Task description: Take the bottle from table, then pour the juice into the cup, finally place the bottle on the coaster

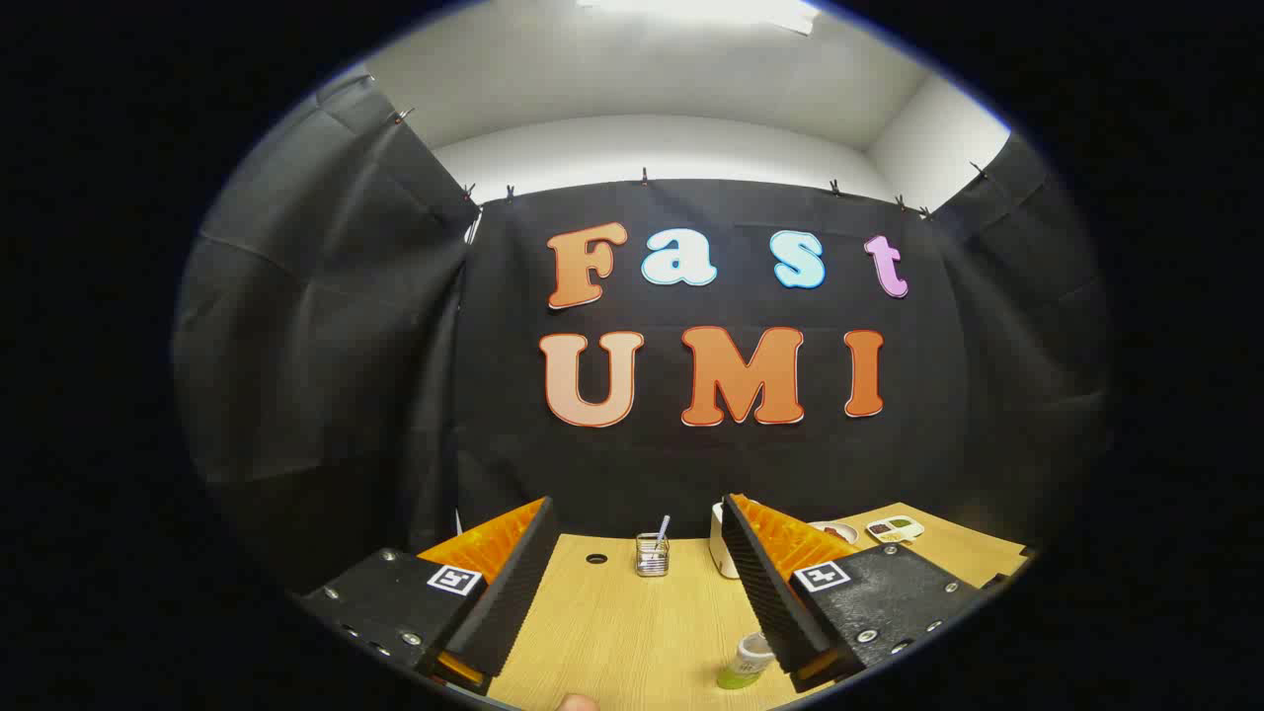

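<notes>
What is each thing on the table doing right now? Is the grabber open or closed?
gripper: open, fingers wide apart, holding nothing
green bottle: upright on the table, white cap on, beside the right finger, not grasped
glass jar: upright, beyond the fingers, a straw-like stick standing in it
white cup: upright, partly hidden behind the right finger
small dishes: flat at the table's far right, holding bits of something
wooden table: bare between the fingers

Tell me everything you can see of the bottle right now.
The bottle is small, with a pale cap or neck over a green lower part, likely the juice. It stands on the wooden table, low and near, beside the inner edge of the right finger, which hides part of it. The gripper is open and not touching it. Material and label are too small to tell.
</notes>
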